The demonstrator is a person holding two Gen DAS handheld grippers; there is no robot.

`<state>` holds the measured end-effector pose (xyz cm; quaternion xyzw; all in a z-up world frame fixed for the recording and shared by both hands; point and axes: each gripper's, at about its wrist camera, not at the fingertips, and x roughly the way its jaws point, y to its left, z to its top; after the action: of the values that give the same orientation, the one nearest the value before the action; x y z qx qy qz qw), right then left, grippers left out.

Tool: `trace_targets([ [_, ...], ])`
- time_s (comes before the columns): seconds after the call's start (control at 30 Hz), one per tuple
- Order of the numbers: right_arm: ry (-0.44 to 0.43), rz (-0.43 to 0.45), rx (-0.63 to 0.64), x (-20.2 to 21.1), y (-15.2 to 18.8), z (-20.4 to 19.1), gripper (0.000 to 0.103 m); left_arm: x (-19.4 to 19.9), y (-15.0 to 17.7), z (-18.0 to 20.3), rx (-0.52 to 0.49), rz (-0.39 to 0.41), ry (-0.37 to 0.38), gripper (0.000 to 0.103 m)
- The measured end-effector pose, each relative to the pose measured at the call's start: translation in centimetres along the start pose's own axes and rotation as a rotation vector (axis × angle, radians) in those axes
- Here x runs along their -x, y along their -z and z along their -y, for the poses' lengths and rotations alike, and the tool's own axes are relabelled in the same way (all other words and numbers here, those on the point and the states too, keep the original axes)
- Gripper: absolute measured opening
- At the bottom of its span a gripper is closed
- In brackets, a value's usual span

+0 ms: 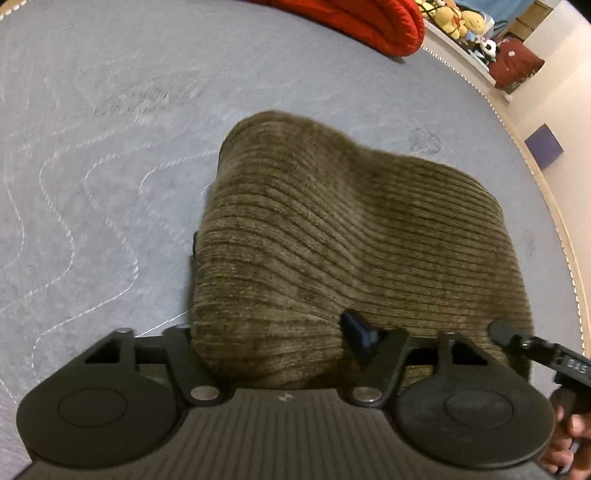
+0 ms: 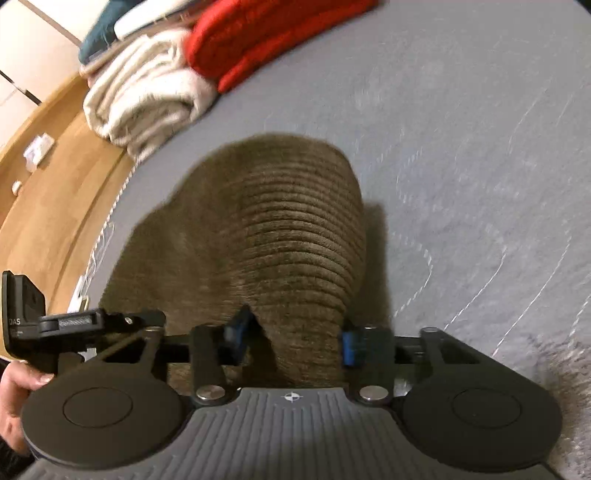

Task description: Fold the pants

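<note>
The brown corduroy pants point(image 1: 332, 229) lie partly folded on the grey mattress point(image 1: 92, 166). My left gripper point(image 1: 273, 332) is shut on a bunched edge of the pants, which drape away from its fingers. In the right wrist view the pants point(image 2: 295, 236) rise in a ridge from my right gripper point(image 2: 291, 336), which is shut on another bunch of the same edge between blue-padded fingers point(image 2: 349, 345). The right gripper's tip point(image 1: 517, 339) shows at the right of the left wrist view, beside the pants.
A red blanket point(image 2: 266, 33) and a cream rolled blanket point(image 2: 144, 99) lie at the mattress's far end. A wooden floor point(image 2: 44, 192) runs beside the bed. Plush toys point(image 1: 458, 18) and a purple box point(image 1: 543, 146) sit beyond the mattress edge.
</note>
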<state>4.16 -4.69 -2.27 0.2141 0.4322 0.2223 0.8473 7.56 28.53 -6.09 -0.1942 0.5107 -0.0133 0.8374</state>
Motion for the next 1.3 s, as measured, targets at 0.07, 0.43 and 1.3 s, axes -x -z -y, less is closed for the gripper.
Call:
trace_targets([
  [0.07,0.008,0.049,0.015,1.2,-0.6,-0.2,0.039,-0.2,-0.2,1.3,-0.006,0.013,0.033,0.057],
  [0.43,0.123,0.223,-0.037,11.7,-6.0,8.1,0.029,-2.2,-0.3,13.2,-0.240,0.119,0.209,0.046],
  [1.3,0.157,-0.227,0.593,6.9,-2.6,8.0,0.047,-2.3,6.3,15.8,-0.628,-0.088,-0.005,0.035],
])
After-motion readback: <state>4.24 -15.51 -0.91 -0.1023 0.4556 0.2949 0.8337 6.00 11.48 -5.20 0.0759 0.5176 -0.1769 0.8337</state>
